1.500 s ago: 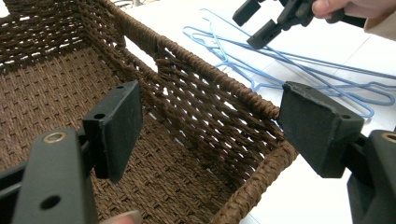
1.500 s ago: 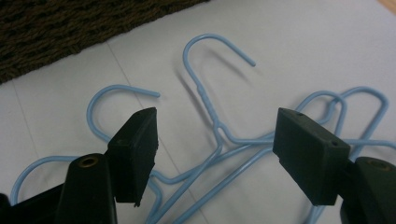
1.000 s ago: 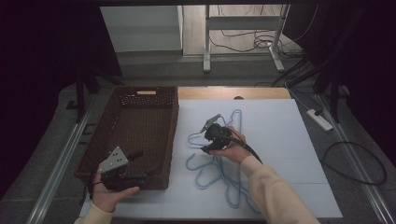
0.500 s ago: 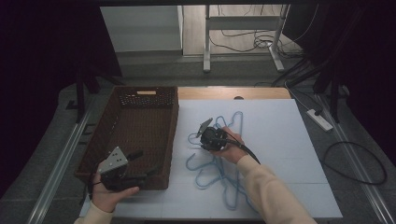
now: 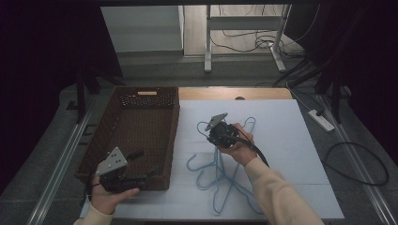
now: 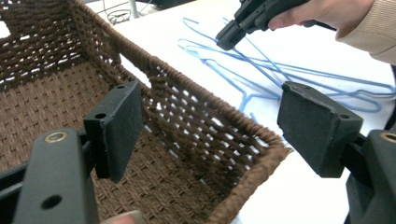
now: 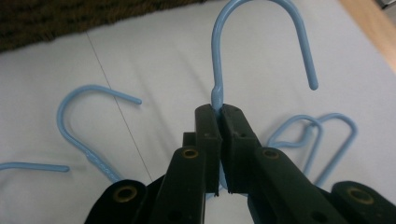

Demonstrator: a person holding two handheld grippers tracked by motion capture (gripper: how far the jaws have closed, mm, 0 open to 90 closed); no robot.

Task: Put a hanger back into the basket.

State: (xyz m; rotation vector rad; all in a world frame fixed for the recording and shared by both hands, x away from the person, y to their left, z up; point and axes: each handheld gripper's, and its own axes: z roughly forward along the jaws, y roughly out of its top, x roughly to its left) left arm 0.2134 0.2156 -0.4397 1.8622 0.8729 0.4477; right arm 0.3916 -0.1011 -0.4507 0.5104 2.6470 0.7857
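The white tabletop (image 5: 291,154) carries everything here, its wooden edge showing at the far side. On its left part stands a brown woven basket (image 5: 136,136), long and rectangular, its near right corner also close up in the left gripper view (image 6: 243,154).

To the right of the basket, a loose pile of light-blue wire hangers (image 5: 220,180) lies spread on the tabletop, their hooks pointing toward the far side and their shoulders toward the person.

The right gripper (image 5: 217,136) is over the far end of that pile, held by the person's right hand (image 5: 239,147) in a cream sleeve. Its jaws have just been closing and now stand pinched together on the neck of 1 blue hanger (image 7: 219,60), just below the hook, which curves up and over to the right in the right gripper view. 2 more hooks lie flat on the tabletop to either side behind it.

The left gripper (image 5: 141,174) is at the basket's near end, held in the left hand (image 5: 110,197). Its jaws stand wide apart with nothing gripped; in its own view they straddle the basket's near right corner without touching it.
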